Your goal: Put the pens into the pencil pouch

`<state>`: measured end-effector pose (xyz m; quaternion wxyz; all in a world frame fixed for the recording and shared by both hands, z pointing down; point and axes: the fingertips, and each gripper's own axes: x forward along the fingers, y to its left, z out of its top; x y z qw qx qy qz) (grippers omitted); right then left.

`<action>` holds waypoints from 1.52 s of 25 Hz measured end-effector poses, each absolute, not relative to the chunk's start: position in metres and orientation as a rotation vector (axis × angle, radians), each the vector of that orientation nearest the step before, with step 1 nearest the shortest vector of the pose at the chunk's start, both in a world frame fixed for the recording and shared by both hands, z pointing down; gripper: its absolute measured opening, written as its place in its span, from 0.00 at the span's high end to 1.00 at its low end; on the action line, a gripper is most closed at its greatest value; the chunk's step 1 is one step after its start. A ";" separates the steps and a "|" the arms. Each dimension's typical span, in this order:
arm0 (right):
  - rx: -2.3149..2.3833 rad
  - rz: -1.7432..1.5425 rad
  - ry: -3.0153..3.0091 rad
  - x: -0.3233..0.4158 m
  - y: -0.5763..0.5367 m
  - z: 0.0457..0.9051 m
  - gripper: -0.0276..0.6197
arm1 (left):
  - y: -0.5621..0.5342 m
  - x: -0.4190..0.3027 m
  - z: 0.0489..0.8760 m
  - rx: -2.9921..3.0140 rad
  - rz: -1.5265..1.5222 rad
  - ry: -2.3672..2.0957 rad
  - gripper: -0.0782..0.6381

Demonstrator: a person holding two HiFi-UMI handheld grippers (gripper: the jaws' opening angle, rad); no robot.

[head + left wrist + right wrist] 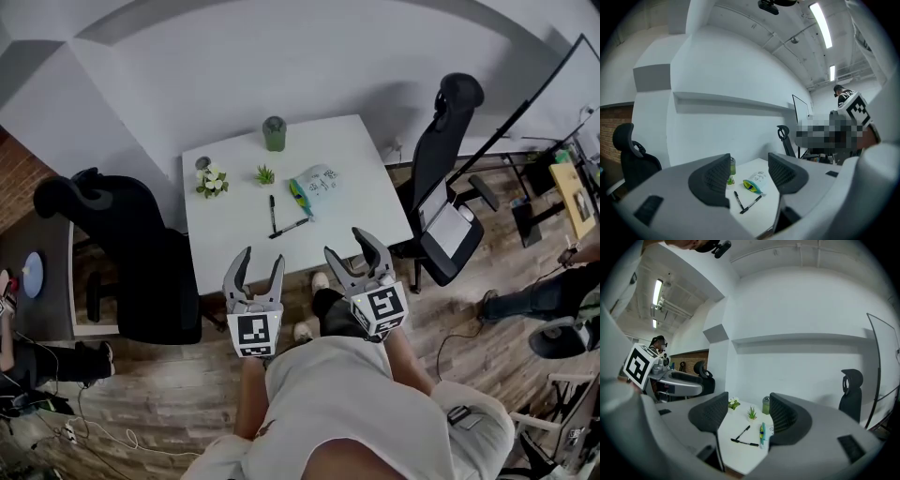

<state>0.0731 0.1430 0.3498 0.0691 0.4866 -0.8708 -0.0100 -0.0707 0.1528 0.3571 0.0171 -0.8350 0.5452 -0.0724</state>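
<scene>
Progress: nothing bagged yet, both pens left to do | far pen (273,214) and near pen (289,228) lie loose on table (225,253), just left of pencil pouch (317,183) | left gripper (261,258), right gripper (349,246): jaws wide, empty, short of table's near edge

Two pens (272,214) (289,228), one pencil pouch (317,183), two plants (213,181) (265,174), one tumbler (274,133), two chairs (122,253) (441,159)

No readable text, pencil pouch (321,180) print too small to read
</scene>
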 end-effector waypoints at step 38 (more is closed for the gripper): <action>0.980 0.272 -2.659 0.070 -0.085 0.453 0.55 | -0.039 -0.060 0.484 -2.579 -0.747 2.060 0.58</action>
